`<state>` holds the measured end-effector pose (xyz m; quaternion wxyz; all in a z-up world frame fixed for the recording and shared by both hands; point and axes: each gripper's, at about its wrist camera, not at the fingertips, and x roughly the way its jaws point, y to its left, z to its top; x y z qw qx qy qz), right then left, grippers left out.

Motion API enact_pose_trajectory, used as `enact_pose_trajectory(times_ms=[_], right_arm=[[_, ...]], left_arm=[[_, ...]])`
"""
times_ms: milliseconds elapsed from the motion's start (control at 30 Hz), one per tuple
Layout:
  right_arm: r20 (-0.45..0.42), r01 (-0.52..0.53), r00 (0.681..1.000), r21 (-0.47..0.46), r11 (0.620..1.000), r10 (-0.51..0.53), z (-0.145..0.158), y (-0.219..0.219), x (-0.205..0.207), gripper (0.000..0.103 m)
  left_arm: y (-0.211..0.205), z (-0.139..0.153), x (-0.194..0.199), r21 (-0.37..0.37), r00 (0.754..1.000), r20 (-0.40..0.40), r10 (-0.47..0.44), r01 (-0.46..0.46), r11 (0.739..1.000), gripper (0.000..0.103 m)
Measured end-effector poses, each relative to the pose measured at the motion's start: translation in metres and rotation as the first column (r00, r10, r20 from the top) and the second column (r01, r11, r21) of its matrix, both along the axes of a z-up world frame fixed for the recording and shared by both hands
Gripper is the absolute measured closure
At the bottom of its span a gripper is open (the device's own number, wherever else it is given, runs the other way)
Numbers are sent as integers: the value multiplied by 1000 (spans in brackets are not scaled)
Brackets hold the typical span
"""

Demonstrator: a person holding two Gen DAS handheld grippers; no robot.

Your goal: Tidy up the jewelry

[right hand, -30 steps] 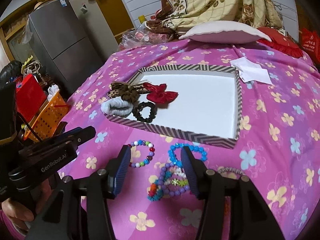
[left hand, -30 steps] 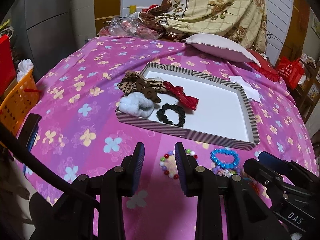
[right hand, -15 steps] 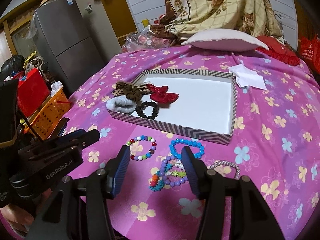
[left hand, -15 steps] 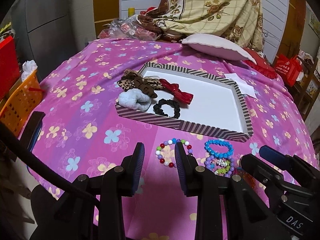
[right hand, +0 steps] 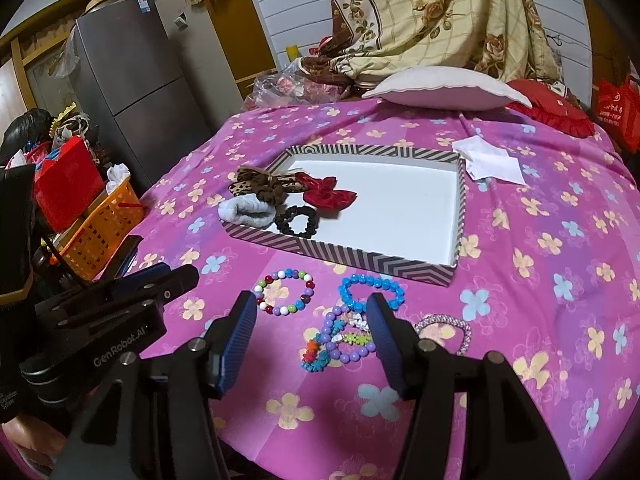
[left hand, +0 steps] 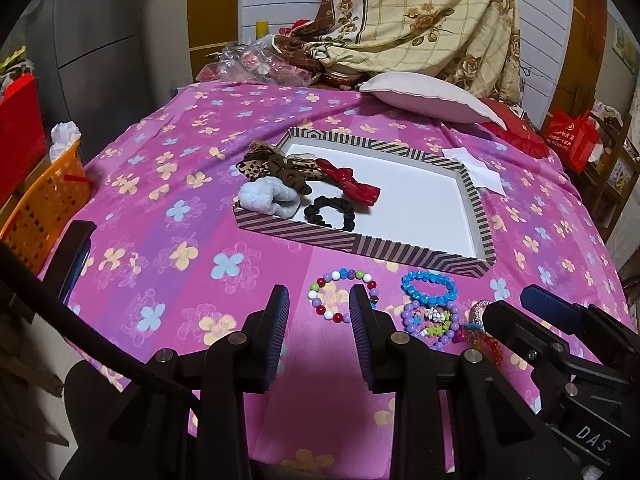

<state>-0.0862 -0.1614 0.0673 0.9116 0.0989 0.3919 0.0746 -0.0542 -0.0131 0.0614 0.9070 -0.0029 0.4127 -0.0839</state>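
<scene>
Here, in the left wrist view, the left tool (left hand: 319,312) hangs spread and holding nothing above the pink flowered worktop (left hand: 160,216), its right finger overlapping the multicolour bead bracelet (left hand: 343,295); the blue bracelet (left hand: 429,289) lies beside it, short of the striped tray (left hand: 360,242)

In the right wrist view, the right tool (right hand: 311,326) is spread wide over the purple bead bracelet (right hand: 340,338), gripping nothing, and a black scrunchie (right hand: 297,220) lies in the tray
</scene>
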Motion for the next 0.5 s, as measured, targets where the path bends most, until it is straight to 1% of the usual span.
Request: enact_pose_trajectory(times_ms=[500], right_arm=[[8, -7, 1000, -6, 1000, 7, 7, 4, -7, 42]], left_arm=[[0, 4, -8, -2, 1000, 9, 1, -1, 1000, 50]])
